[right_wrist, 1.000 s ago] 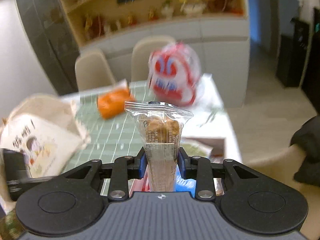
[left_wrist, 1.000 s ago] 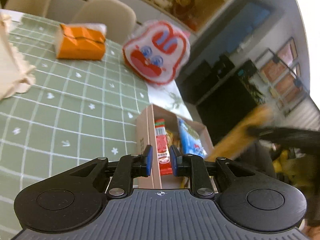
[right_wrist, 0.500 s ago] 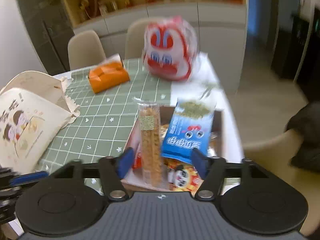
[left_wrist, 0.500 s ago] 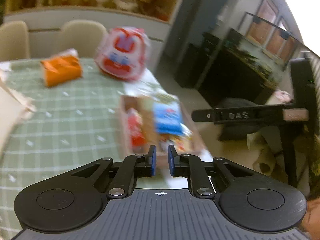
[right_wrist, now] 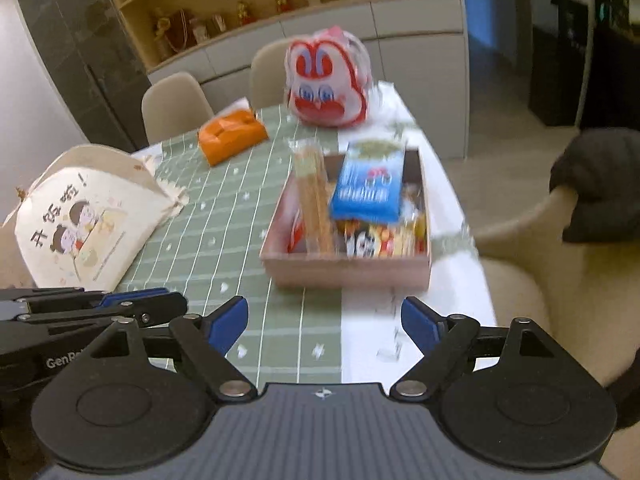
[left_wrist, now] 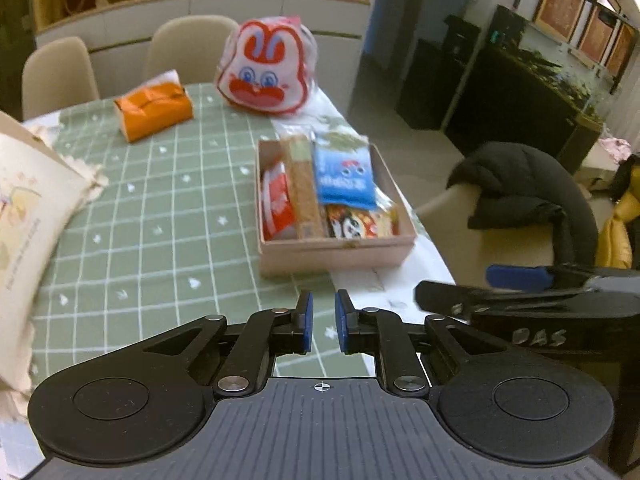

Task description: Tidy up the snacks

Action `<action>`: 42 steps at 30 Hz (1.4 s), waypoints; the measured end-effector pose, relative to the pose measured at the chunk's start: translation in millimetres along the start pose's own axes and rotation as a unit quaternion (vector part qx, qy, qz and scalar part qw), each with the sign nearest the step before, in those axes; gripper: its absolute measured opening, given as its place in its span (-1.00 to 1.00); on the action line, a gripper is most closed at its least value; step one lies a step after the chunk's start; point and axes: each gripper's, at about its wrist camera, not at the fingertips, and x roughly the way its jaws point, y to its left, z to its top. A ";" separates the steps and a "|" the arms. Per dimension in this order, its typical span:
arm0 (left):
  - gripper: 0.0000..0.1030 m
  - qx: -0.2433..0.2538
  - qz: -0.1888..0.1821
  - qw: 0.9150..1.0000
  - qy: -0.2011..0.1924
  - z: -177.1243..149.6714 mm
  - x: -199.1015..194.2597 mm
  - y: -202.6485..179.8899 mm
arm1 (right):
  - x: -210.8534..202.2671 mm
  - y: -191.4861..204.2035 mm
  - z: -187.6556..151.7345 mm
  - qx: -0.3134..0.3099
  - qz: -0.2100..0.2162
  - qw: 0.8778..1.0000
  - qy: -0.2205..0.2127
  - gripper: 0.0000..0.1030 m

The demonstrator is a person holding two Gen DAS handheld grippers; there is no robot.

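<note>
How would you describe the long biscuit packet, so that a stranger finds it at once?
On the green checked tablecloth stands an open pink box of snacks. Inside, left of the blue packet, lies the biscuit packet: the only long, narrow, clear wrapper showing golden-brown biscuits.

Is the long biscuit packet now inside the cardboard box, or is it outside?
Inside. The long biscuit packet lies in the cardboard box, beside the blue snack packet; its far end sticks over the rim.
</note>
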 end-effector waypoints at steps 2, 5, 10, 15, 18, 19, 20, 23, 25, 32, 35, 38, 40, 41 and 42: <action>-0.69 0.002 -0.001 1.000 0.005 -0.5 3.2 -1.3 | 3.0 3.1 -5.9 -0.006 -0.014 1.000 0.008 0.64; -0.69 0.004 -0.006 1.000 0.009 -4.9 1.2 -2.8 | 5.1 6.5 -11.5 -0.010 -0.027 1.000 0.013 0.64; -0.69 0.002 -0.007 1.000 0.015 -9.2 1.5 -1.9 | 4.9 7.4 -14.7 -0.001 -0.031 0.999 0.019 0.64; -0.69 -0.003 -0.009 1.000 0.020 -11.7 0.9 -0.9 | 6.5 9.7 -17.5 -0.001 -0.032 0.999 0.028 0.64; -0.69 -0.003 -0.010 1.000 0.021 -12.8 -1.1 -2.1 | 6.8 11.7 -19.0 -0.005 -0.029 0.999 0.032 0.64; -0.69 -0.004 -0.010 1.000 0.021 -12.9 -1.1 -2.0 | 7.0 12.3 -19.4 -0.006 -0.030 0.999 0.033 0.64; -0.69 -0.005 -0.010 1.000 0.022 -12.9 -1.0 -2.1 | 7.1 12.8 -19.6 -0.007 -0.030 0.999 0.034 0.64; -0.69 -0.008 -0.010 1.000 0.024 -13.0 -0.9 -0.9 | 7.7 13.2 -19.3 -0.008 -0.030 0.999 0.036 0.64; -0.69 -0.010 -0.012 1.000 0.025 -13.0 -0.9 -0.7 | 8.0 12.8 -19.0 -0.008 -0.030 0.999 0.036 0.64; -0.69 -0.010 -0.016 0.999 0.026 -13.6 -1.0 -0.7 | 8.5 11.9 -18.9 -0.005 -0.030 0.999 0.037 0.64; -0.69 -0.010 -0.016 0.999 0.026 -13.5 -1.0 -0.4 | 8.5 11.4 -19.1 -0.006 -0.029 0.999 0.037 0.64; -0.69 -0.011 -0.019 0.999 0.026 -13.7 -1.3 -0.5 | 8.3 11.8 -19.3 -0.005 -0.030 0.999 0.037 0.64; -0.69 -0.012 -0.021 0.999 0.027 -13.6 -1.5 -0.8 | 8.3 11.5 -19.3 -0.006 -0.030 0.999 0.037 0.64; -0.69 -0.013 -0.022 0.999 0.027 -13.8 -1.5 -0.5 | 8.3 11.3 -19.2 -0.006 -0.030 0.999 0.037 0.64; -0.69 -0.013 -0.022 0.999 0.026 -13.8 -1.6 -0.7 | 8.3 10.8 -19.0 -0.006 -0.030 0.999 0.037 0.64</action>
